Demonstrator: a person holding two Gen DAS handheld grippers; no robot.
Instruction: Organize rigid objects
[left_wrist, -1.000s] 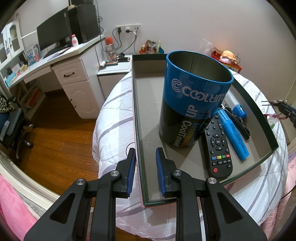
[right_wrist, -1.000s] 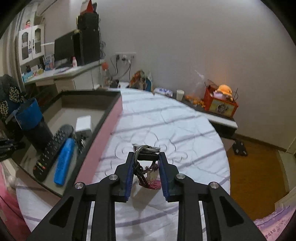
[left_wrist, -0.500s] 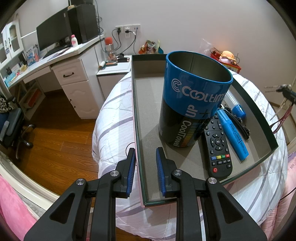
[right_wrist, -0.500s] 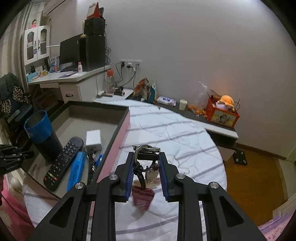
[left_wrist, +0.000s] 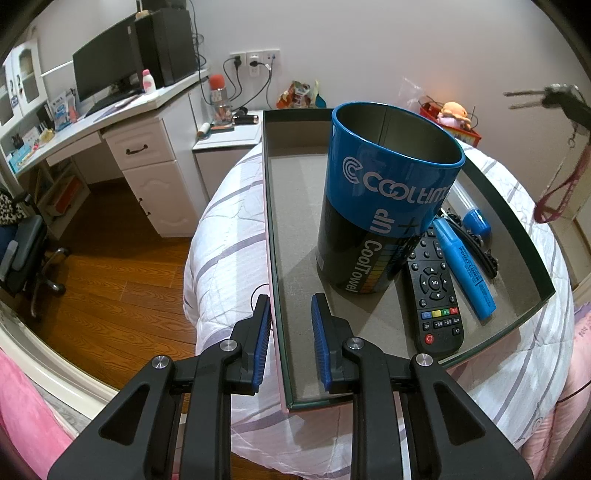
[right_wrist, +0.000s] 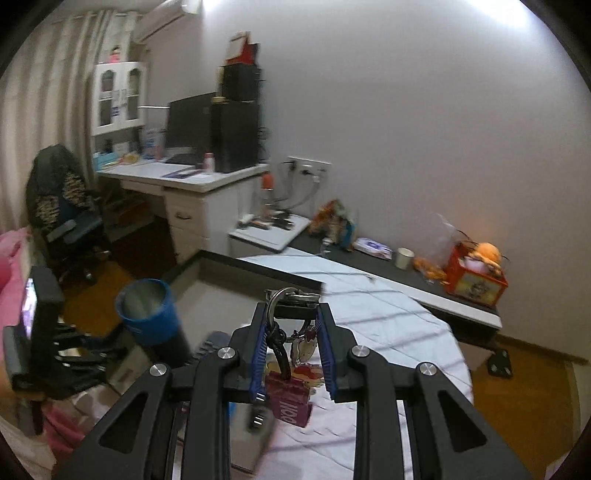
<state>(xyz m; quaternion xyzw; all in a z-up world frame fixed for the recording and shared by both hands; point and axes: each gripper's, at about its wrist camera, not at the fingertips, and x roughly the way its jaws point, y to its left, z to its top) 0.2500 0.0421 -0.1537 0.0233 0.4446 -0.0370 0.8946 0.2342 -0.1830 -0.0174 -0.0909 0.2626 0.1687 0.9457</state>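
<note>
The left gripper (left_wrist: 288, 321) sits at the lower middle of its view with its jaws set either side of the tray (left_wrist: 275, 280) wall; whether the pads actually press the wall I cannot tell. Straddling the near corner like this most likely steadies the tray while things are added.

The right gripper (right_wrist: 291, 325) is clamped on the ring of a bunch of keys (right_wrist: 291, 354), which hangs between its fingers at the lower middle of its view, with a red tag dangling below. Holding by the ring lets the loose parts hang free, so a drop into the tray looks simple.

In the tray, the can (left_wrist: 384, 221) stands upright in the centre of the left view. To its right lie the remote (left_wrist: 436, 295), the marker (left_wrist: 465, 269) and a dark clip (left_wrist: 480, 251), side by side. The keys appear at the upper right of the left view, above the tray's far side, so open floor beyond the clip seems the likely spot.
</note>
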